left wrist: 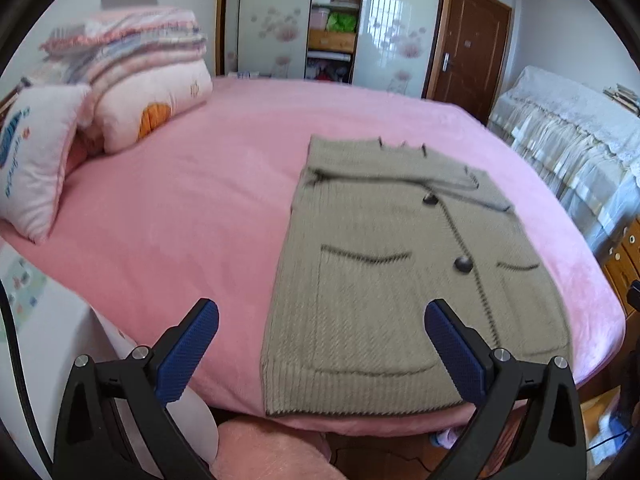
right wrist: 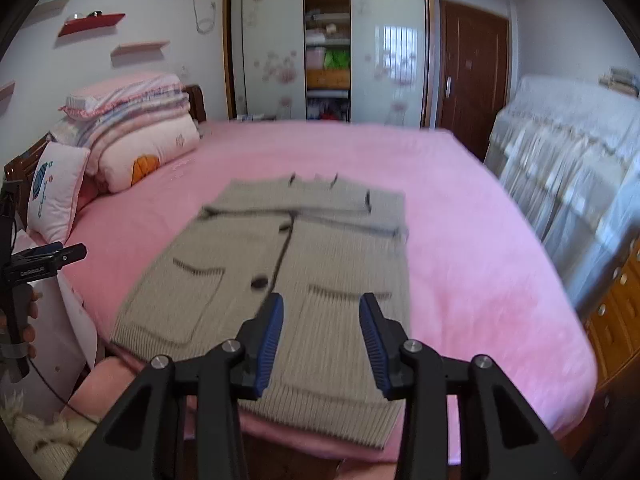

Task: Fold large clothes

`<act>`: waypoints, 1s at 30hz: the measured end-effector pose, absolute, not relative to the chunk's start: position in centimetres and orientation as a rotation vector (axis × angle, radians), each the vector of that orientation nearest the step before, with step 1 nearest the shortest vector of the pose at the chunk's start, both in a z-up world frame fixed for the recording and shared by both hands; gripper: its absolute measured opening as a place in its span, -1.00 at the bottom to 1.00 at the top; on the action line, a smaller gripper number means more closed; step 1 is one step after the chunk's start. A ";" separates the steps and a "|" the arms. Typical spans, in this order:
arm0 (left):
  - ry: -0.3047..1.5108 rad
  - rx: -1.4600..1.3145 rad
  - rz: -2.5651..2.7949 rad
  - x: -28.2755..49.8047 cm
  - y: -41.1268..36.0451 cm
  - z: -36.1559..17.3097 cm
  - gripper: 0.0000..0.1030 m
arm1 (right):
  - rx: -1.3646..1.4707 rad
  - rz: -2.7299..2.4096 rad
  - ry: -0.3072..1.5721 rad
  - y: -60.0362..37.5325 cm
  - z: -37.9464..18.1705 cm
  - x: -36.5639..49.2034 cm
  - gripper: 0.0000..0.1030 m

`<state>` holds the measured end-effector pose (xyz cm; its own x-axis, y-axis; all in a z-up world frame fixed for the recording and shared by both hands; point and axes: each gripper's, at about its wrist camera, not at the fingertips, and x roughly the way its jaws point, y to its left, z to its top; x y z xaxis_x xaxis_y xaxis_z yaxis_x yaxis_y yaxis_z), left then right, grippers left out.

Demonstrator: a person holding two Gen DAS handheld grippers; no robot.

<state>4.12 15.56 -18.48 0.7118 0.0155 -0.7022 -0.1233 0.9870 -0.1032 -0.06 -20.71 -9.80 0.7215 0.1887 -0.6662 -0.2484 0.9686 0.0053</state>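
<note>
A beige knit cardigan [left wrist: 400,280] with dark buttons and two pockets lies flat on the pink bed [left wrist: 200,200], its sleeves folded in across the chest and its hem at the near edge. It also shows in the right wrist view [right wrist: 280,264]. My left gripper [left wrist: 322,312] is open and empty, above the cardigan's near left part. My right gripper [right wrist: 322,304] is open and empty, above the cardigan's lower middle. The left gripper [right wrist: 52,256] also shows at the left edge of the right wrist view.
Folded quilts [left wrist: 148,80] and a pillow [left wrist: 36,160] are stacked at the bed's head on the left. A lace-covered cabinet [left wrist: 568,148] stands to the right of the bed. A wardrobe [left wrist: 332,20] and a brown door [left wrist: 468,48] are behind.
</note>
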 end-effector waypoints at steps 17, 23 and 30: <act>1.087 -0.282 -0.071 6.1 18.9 -32.3 0.90 | 0.109 0.196 1.057 -26.5 -22.7 0.4 0.23; 1.106 -0.323 -0.114 7.0 18.4 -33.8 0.86 | 0.211 0.182 1.132 -28.7 -24.8 1.1 0.23; 1.094 -0.404 -0.144 7.6 19.2 -34.9 0.83 | 0.280 0.213 1.198 -29.2 -26.8 2.2 -0.07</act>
